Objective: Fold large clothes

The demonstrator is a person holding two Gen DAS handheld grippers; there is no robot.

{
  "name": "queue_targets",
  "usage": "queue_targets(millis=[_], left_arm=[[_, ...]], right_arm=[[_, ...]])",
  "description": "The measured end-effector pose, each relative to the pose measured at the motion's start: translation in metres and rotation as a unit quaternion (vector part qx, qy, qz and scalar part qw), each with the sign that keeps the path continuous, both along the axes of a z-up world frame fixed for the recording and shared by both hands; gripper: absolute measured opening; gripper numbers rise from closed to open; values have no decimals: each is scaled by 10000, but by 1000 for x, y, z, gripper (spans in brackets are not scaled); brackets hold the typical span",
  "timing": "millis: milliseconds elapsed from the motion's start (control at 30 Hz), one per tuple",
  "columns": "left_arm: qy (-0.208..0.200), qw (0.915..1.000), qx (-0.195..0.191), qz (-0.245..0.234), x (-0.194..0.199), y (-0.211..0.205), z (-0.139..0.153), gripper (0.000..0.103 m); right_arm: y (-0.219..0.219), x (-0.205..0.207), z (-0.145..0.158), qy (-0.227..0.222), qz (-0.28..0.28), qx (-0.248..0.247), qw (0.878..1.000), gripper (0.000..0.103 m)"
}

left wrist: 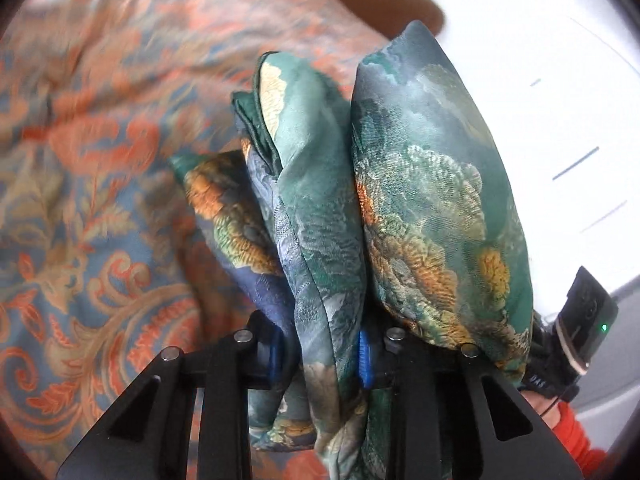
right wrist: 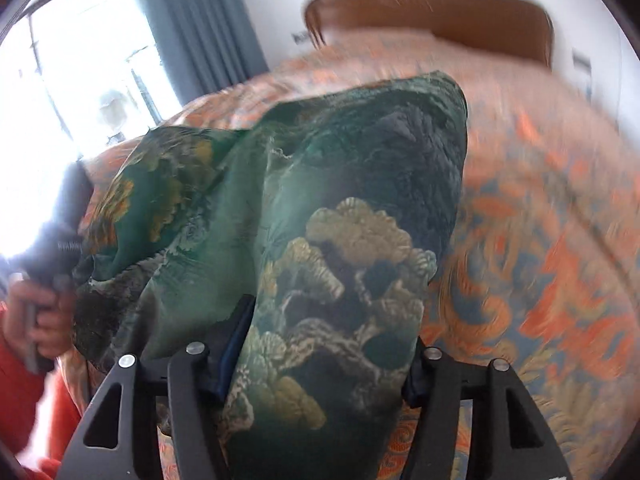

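The large garment is a glossy green satin-like cloth (left wrist: 432, 216) woven with gold and orange tree and cloud figures, and it hangs bunched in the air above a bed with an orange and blue paisley bedspread (left wrist: 92, 208). Both grippers have it. The left gripper (left wrist: 324, 354) has its jaws closed on a thick gather of several layers, with blue pads pressed against the folds on either side. The right gripper (right wrist: 320, 368) likewise clamps a wide wad of the same cloth (right wrist: 340, 264), which fills the gap between its jaws.

The fabric looks light, very soft and slippery: it drapes in rounded, billowing lobes and holds no crease by itself. I judge that thick bunches like these could slide out of the pads, and that a fold will not stay sharp unless the cloth is laid flat on the bed and smoothed. Better holds would be at a hem or corner, on one or two layers, so that edges can be matched; here the edges are mostly buried in the gathers.

No container appears in either view.
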State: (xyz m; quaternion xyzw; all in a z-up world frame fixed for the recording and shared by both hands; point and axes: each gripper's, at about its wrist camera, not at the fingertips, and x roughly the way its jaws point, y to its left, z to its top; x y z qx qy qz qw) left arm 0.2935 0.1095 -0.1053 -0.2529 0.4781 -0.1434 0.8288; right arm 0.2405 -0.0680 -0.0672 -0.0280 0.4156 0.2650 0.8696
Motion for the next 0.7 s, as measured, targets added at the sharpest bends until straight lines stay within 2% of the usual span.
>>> queue_targets(millis=[100,200,300,433,500,600,633,700], left_arm=[[-309,9994,151,-20,11,-4,27,27],[-614,9979,193,-1,44,-8,52,27],[-866,9955,393,11,70,-7,73,27],[-987,9935,560,-32,108,-15,75,28],[-912,9940,602,-35,135,-22,65,28],[-645,9953,729,-12,177,-27,32,31],[-477,9961,747,47,189,-25,16,37],[243,9957,837,327,213,-20,-40,48]], right_arm=[[9,-13,24,-553,75,-78,9984,60],[9,-6,51,-999,59,-48,9950,60],[6,23,72,-1241,-21,36,9923,60],[-3,78,86,-1362,-224,142,9903,60],[-13,106,84,-1296,-331,246,9907,60],[-25,148,70,-1103,-445,323,9924,60],[-31,163,59,-971,-482,358,9935,60],[-38,193,27,-543,-658,472,9952,62]])
